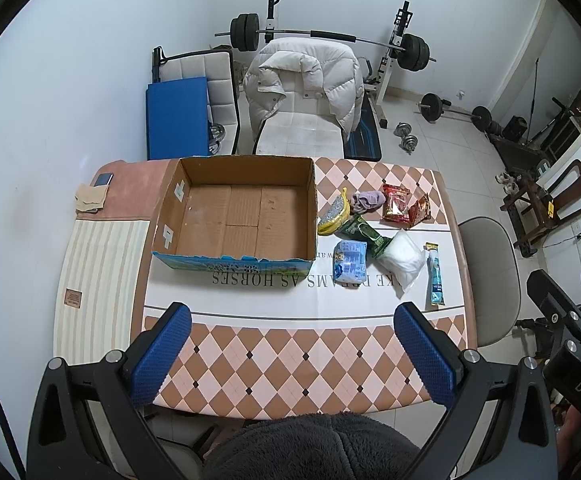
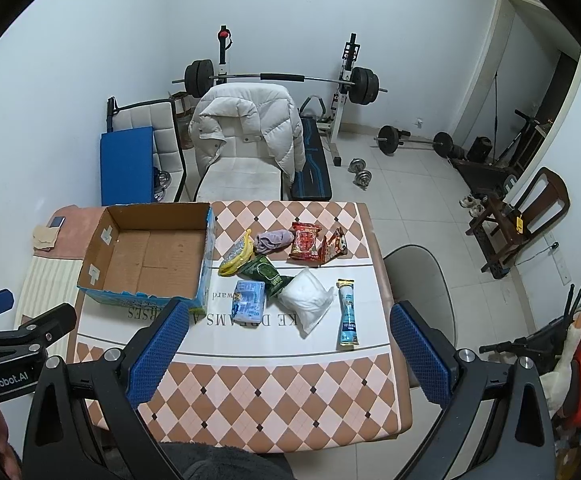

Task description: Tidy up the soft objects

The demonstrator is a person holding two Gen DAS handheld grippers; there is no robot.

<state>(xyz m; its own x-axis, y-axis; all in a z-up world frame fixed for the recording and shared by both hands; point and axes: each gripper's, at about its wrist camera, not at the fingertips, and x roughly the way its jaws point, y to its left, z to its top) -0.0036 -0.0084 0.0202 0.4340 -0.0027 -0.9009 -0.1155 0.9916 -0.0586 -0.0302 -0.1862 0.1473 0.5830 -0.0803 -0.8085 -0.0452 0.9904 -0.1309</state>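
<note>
An empty open cardboard box (image 1: 242, 216) (image 2: 150, 256) stands on the table's left half. To its right lie soft packets: a yellow pouch (image 1: 335, 216) (image 2: 236, 256), a purple cloth (image 1: 366, 201) (image 2: 272, 240), two red snack bags (image 1: 397, 204) (image 2: 306, 242), a green bag (image 1: 364, 234) (image 2: 266, 274), a light blue pack (image 1: 349, 262) (image 2: 249, 300), a white pillow-like bag (image 1: 402, 258) (image 2: 306, 304) and a blue tube packet (image 1: 435, 276) (image 2: 347, 316). My left gripper (image 1: 290, 356) and right gripper (image 2: 286, 354) are both open and empty, held above the table's near edge.
The table (image 1: 290, 360) has a chequered cloth. A phone (image 1: 103, 179) and a paper napkin (image 1: 90, 196) lie at its far left. A chair with a white jacket (image 1: 306, 80) stands behind the table, a grey chair (image 1: 494, 272) at its right, weights beyond.
</note>
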